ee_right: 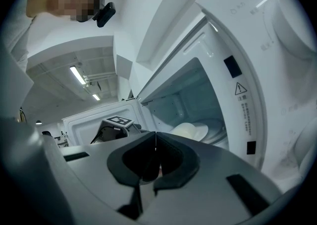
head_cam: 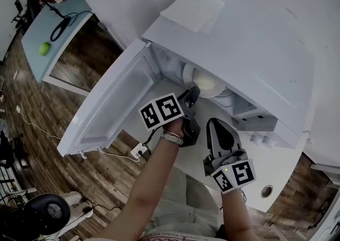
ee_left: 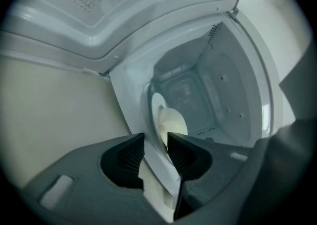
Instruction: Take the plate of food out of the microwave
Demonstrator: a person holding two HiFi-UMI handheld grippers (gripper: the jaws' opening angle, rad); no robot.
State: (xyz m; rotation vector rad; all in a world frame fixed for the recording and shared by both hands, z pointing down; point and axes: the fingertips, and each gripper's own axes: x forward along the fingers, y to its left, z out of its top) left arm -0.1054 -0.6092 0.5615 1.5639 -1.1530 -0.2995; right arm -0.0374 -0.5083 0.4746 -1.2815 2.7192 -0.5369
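The white microwave (head_cam: 239, 38) stands with its door (head_cam: 111, 102) swung wide to the left. Inside, a white plate (head_cam: 207, 83) carries a pale mound of food (ee_left: 173, 122). My left gripper (head_cam: 190, 96) reaches into the opening. In the left gripper view its jaws (ee_left: 156, 144) stand open, with the plate's (ee_left: 157, 110) near rim in the gap and no pad visibly pressing on it. My right gripper (head_cam: 217, 124) hangs back in front of the oven, shut and holding nothing (ee_right: 155, 142). The right gripper view shows the plate (ee_right: 210, 131) and food (ee_right: 187, 130) beyond it.
The microwave sits on a white table (head_cam: 265, 165) that has a round hole (head_cam: 266, 191). A flat white pad (head_cam: 192, 9) lies on the oven's top. A desk (head_cam: 50, 33) with a green object (head_cam: 44, 49) stands far left, with a power strip (head_cam: 139, 151) on the wooden floor.
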